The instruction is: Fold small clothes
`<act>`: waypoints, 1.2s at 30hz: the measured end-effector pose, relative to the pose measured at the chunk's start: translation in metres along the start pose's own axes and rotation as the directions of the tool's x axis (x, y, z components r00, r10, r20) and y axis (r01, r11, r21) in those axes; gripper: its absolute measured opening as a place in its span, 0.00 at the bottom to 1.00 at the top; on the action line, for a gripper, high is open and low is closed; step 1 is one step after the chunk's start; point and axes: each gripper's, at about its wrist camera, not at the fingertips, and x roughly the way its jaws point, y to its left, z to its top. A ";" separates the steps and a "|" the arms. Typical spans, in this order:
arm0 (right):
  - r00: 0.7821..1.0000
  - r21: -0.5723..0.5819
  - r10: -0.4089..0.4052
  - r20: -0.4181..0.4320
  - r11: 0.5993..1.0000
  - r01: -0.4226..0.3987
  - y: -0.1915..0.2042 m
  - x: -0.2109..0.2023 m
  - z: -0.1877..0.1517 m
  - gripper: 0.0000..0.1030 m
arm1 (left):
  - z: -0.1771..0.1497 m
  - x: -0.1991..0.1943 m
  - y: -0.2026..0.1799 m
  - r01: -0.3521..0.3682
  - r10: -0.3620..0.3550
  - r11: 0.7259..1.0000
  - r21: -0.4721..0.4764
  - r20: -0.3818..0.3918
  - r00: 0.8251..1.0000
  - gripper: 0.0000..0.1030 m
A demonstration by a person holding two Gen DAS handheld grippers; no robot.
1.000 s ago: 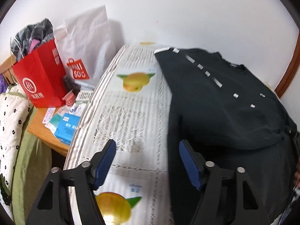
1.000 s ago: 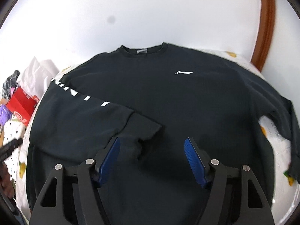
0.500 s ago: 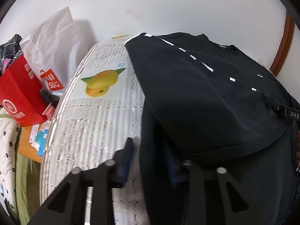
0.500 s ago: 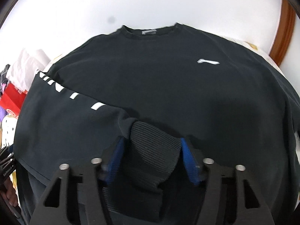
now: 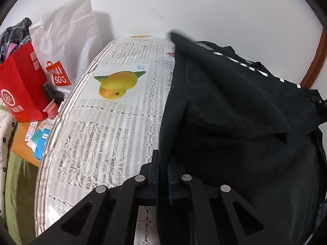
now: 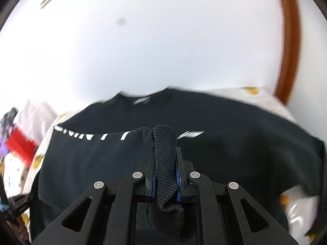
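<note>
A black sweatshirt (image 5: 235, 143) with white sleeve marks lies on a table with a lace, mango-print cloth (image 5: 106, 126). My left gripper (image 5: 162, 159) is shut on the sweatshirt's left side edge, near the hem. In the right wrist view the sweatshirt (image 6: 235, 134) spreads across the table, its collar at the far side. My right gripper (image 6: 164, 153) is shut on the ribbed cuff (image 6: 164, 163) of the folded-in left sleeve, lifted above the chest. The view is motion-blurred.
A red paper bag (image 5: 20, 89) and a white shopping bag (image 5: 65, 40) stand on a low wooden surface left of the table, with small packets (image 5: 38, 140) beside them. A white wall is behind. A brown wooden frame (image 6: 290, 40) runs at the right.
Both grippers went from open to shut: the left closed on the sweatshirt's side edge, the right on the sleeve cuff. Both have lifted the cloth; the right view has tilted upward.
</note>
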 end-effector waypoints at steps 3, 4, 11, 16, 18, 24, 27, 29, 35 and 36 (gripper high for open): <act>0.997 0.008 -0.080 -0.011 0.997 0.080 -0.022 0.010 0.004 0.13 | 0.000 0.000 0.001 0.003 -0.003 1.000 -0.003 -0.001 1.000 0.06; 0.996 0.014 -0.089 -0.024 0.996 0.089 -0.028 0.013 0.004 0.13 | 0.000 0.000 0.002 0.007 -0.007 1.000 -0.009 -0.003 1.000 0.06; 0.983 0.030 -0.125 -0.135 0.991 0.130 -0.047 0.047 -0.024 0.17 | 0.002 0.001 0.003 0.006 -0.007 1.000 -0.018 -0.017 1.000 0.07; 0.961 -0.002 -0.218 -0.172 0.975 0.221 -0.057 0.047 -0.034 0.35 | -0.002 -0.008 0.003 0.020 -0.021 0.999 -0.028 -0.033 0.999 0.09; 0.954 -0.017 -0.243 -0.177 0.970 0.243 -0.060 0.037 -0.040 0.36 | -0.006 -0.012 0.000 0.025 -0.026 0.999 -0.019 -0.042 0.999 0.11; 0.956 -0.048 -0.221 -0.192 0.975 0.216 -0.067 -0.013 -0.073 0.49 | -0.026 -0.027 -0.006 0.071 -0.072 0.997 -0.015 -0.067 0.995 0.28; 0.955 -0.070 -0.220 -0.201 0.975 0.210 -0.068 -0.039 -0.097 0.52 | -0.039 -0.037 -0.012 0.074 -0.074 0.997 0.005 -0.076 0.994 0.30; 0.953 -0.080 -0.226 -0.203 0.974 0.214 -0.069 -0.056 -0.113 0.54 | -0.051 -0.045 -0.014 0.077 -0.076 0.997 0.016 -0.083 0.994 0.32; 0.957 -0.031 -0.202 -0.210 0.979 0.200 -0.087 -0.099 -0.159 0.59 | -0.083 -0.066 -0.016 0.108 -0.104 0.994 0.030 -0.103 0.989 0.53; 0.956 -0.017 -0.203 -0.210 0.979 0.205 -0.091 -0.105 -0.167 0.61 | -0.090 -0.070 -0.018 0.113 -0.109 0.993 0.036 -0.105 0.989 0.53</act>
